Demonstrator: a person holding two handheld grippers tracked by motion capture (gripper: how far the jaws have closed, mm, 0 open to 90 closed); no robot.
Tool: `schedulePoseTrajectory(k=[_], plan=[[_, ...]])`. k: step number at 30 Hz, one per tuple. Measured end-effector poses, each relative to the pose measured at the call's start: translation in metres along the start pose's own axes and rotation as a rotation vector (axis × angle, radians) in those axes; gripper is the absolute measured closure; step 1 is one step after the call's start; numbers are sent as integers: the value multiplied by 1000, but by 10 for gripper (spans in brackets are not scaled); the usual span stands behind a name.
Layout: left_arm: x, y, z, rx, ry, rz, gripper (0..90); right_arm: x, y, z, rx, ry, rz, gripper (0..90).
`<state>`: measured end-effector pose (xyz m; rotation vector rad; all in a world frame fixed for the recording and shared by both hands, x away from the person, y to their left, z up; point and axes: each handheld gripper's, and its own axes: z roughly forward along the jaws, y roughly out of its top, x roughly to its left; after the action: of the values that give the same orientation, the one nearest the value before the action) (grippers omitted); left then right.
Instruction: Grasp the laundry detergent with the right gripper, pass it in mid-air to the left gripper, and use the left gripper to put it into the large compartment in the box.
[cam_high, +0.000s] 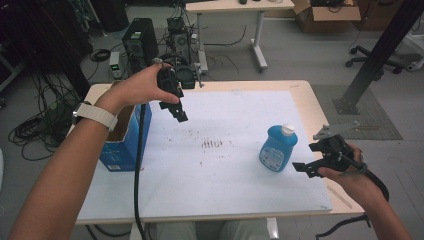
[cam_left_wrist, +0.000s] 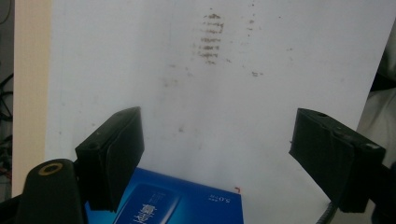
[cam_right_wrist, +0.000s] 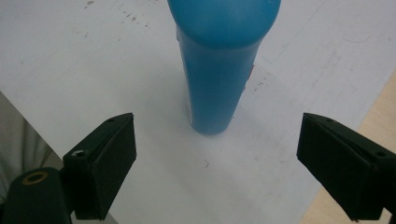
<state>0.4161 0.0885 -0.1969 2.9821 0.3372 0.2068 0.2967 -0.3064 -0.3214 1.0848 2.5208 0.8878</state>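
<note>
Blue plastic bottle (cam_high: 278, 149): stood upright on the white sheet (cam_high: 225, 115) at the table's right side, white cap (cam_high: 288, 130) uppermost; I read it as the thing in hand.
Long axis: vertical, so I judged a level approach across the body more suitable than one from above.
Bearing from right gripper (cam_high: 309, 169): the bottle lay directly ahead of the tongs, near them but apart; in the right gripper view its body (cam_right_wrist: 215, 79) rose on the centre line between the two black jaws, farther along than their tips.
Right gripper state: jaws spread wide, nothing between the pads, no contact with the bottle.
Nearer hand: the right, in my judgement; I held it at the table's right edge, just beside the bottle.
Left gripper (cam_high: 178, 113): I held it raised over the far left of the sheet, well apart from the bottle, tongs pointed down.
Left gripper state: jaws spread, empty; the left gripper view looked down between them onto the smudged sheet (cam_left_wrist: 233, 93).
Blue carton (cam_high: 122, 142): open-topped box at the table's left edge, beneath my left forearm; its printed face (cam_left_wrist: 163, 205) showed by the left jaw.
Coming move (judgement): carry the right tongs forward until the bottle's body sat between the pads, then close.
</note>
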Motion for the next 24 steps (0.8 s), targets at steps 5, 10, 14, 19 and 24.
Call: schedulePoseTrajectory(k=[5,10,14,19,24], plan=[[0,0,0,2,-1,1,178,0,-4,1,-34,-1,1,118],[0,0,1,5,0,0,178,1,-10,3,-87,-6,2,118],[0,1,1,4,-1,-1,178,1,-14,4,-109,-6,4,118],[-1,3,2,5,-4,3,178,1,-19,8,-139,-5,10,120],[-1,3,3,6,-4,3,178,-1,-21,7,-173,-6,12,121]])
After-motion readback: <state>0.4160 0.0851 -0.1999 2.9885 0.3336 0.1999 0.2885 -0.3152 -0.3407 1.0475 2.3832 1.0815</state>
